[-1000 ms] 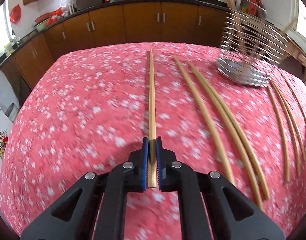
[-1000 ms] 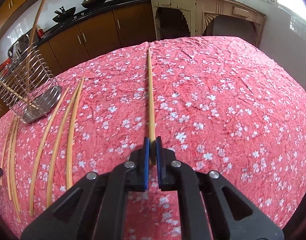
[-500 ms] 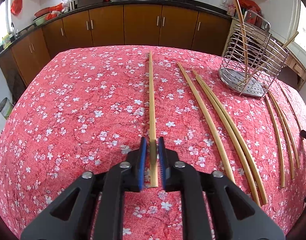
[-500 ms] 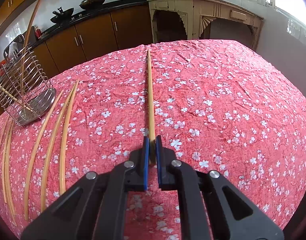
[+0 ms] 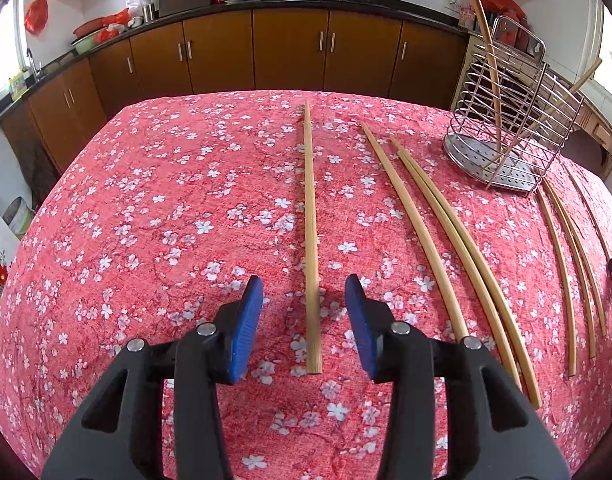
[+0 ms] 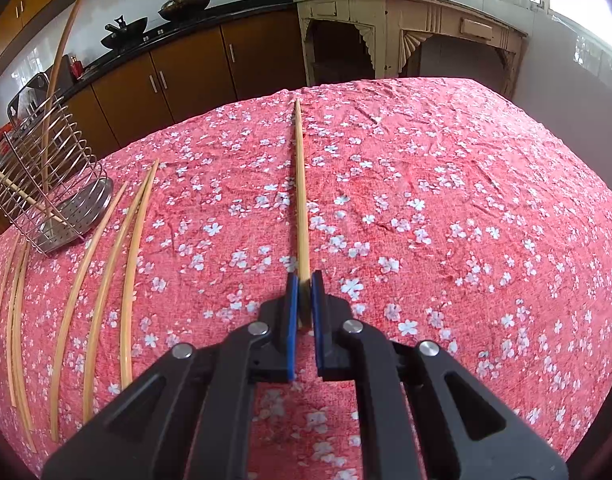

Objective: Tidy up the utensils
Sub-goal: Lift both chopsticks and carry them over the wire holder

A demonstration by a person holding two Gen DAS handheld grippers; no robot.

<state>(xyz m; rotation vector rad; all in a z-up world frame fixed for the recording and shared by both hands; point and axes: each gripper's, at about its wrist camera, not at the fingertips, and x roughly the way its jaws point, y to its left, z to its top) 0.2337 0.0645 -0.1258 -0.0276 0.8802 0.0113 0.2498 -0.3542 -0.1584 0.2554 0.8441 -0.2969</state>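
Two chopsticks (image 5: 480, 40) in wire rack (image 5: 502, 120); left gripper (image 5: 303, 300) just released, right gripper (image 6: 301, 296) clenching chopstick (image 6: 299, 184).

About ten chopsticks (image 5: 310, 240), one rack (image 5: 510, 171)

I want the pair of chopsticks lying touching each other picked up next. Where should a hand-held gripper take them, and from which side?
Grip the touching pair of chopsticks near their close ends, coming from above with one finger on either side. They lie flat on the tablecloth, so only the sides are open; the single chopstick leaves more room there.
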